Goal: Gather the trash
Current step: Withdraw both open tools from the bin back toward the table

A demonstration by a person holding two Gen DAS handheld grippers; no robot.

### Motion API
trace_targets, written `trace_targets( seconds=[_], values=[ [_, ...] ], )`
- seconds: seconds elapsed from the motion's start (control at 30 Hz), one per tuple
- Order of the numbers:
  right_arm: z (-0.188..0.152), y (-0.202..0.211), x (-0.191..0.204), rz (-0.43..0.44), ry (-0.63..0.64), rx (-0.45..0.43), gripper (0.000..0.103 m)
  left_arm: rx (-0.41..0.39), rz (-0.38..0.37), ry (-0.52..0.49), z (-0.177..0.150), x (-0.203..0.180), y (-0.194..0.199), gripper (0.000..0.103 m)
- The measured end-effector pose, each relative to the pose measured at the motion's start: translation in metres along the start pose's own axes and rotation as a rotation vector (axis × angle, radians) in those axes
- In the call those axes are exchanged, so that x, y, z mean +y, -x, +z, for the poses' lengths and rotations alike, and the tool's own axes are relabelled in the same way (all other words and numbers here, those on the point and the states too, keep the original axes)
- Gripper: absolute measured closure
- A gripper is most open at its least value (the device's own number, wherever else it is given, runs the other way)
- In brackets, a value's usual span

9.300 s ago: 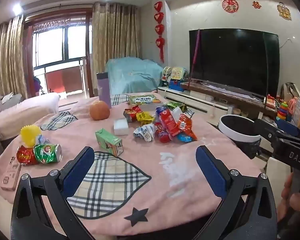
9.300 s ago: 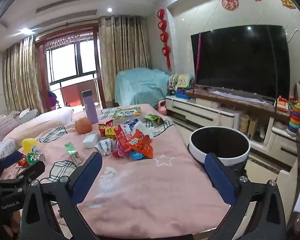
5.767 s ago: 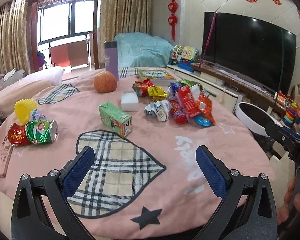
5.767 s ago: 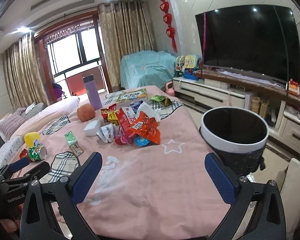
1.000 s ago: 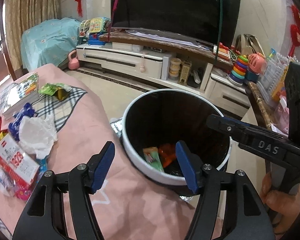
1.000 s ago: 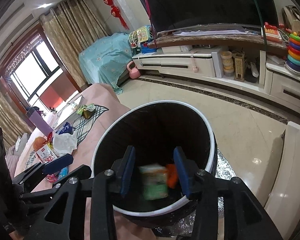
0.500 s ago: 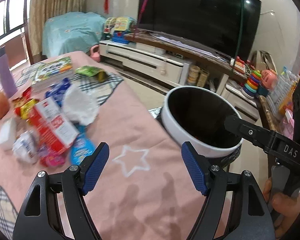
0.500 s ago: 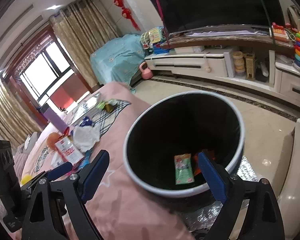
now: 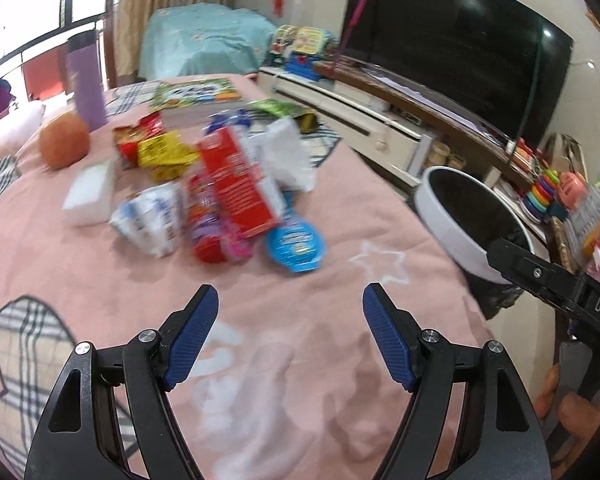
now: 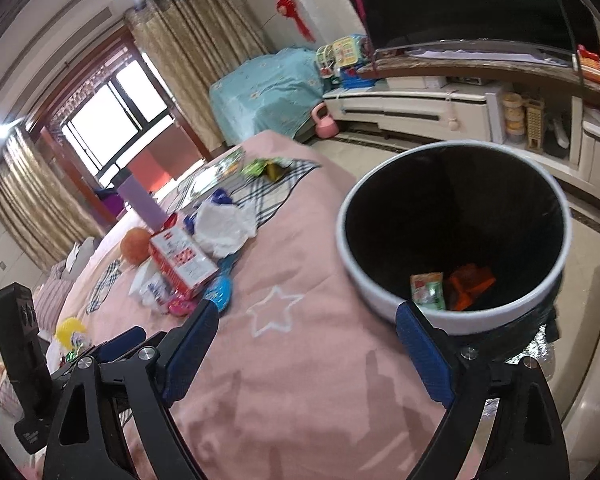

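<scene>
left tongs point(image 9: 290, 334) agape, empty | right tongs point(image 10: 306, 354) agape, empty, at bin point(image 10: 354, 276) rim

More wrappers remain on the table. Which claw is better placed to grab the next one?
Left. Its open, empty claw faces the wrapper pile; the right claw, also open, points between pile and bin.

Bright daylight, motion blur, fisheye-warped edges

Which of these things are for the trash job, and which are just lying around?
Job: wrapper pile, white tissue, blue lid, bin with two wrappers inside.

Just there: orange, purple flask, book, TV, toys.
</scene>
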State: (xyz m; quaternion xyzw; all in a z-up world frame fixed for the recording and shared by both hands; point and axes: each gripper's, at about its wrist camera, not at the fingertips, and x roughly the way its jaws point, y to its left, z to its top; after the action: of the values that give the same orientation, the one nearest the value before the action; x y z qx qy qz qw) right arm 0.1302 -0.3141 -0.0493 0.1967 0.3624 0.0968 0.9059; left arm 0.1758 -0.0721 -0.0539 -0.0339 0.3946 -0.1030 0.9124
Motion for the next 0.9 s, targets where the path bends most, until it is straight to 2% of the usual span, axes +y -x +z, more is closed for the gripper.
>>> trace_targets(
  seconds=[0.47,0.9],
  values=[
    [-0.020,-0.028,0.046,0.040,0.077,0.070,0.011,0.017,0.060,0.109,-0.012,0.060,0.003,0.026],
    [-0.027,-0.053,0.074,0.060,0.144,0.109,0.011,0.048,0.094,0.166,-0.010,0.091,-0.004,0.026]
  ],
)
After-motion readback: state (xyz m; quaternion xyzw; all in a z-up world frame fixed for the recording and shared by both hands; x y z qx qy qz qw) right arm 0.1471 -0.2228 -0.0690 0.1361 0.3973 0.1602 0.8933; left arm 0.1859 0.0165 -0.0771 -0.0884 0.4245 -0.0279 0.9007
